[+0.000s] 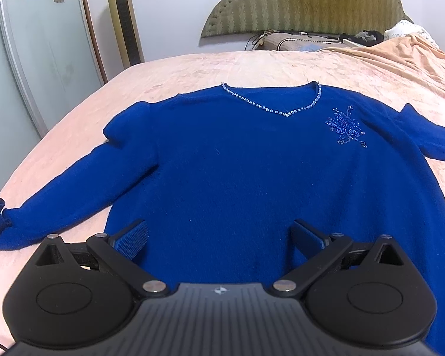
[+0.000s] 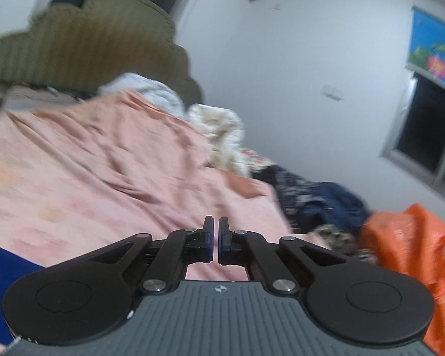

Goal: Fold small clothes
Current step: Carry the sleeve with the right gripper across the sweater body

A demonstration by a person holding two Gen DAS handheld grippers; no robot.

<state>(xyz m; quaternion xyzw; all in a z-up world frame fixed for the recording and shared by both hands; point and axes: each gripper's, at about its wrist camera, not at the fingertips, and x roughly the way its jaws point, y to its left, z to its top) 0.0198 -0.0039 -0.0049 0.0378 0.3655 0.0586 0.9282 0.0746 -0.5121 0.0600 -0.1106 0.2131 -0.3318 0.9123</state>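
Two views, the right-wrist one motion-blurred. Royal-blue knit V-neck sweater (image 1: 237, 160) lies flat on pink-sheeted bed (image 1: 74, 136); its right sleeve is cut off at 3 o'clock. Left tool (image 1: 219, 237) gapes wide, empty, sweater hem between fingers toward 12. Right tool (image 2: 216, 241) closed, empty; sweater at 8 o'clock.

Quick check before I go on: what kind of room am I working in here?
Most likely a home bedroom. A blue sweater lies spread on a bed with a pink sheet, backed by a padded olive headboard, with more clothes heaped at the bed's edge.
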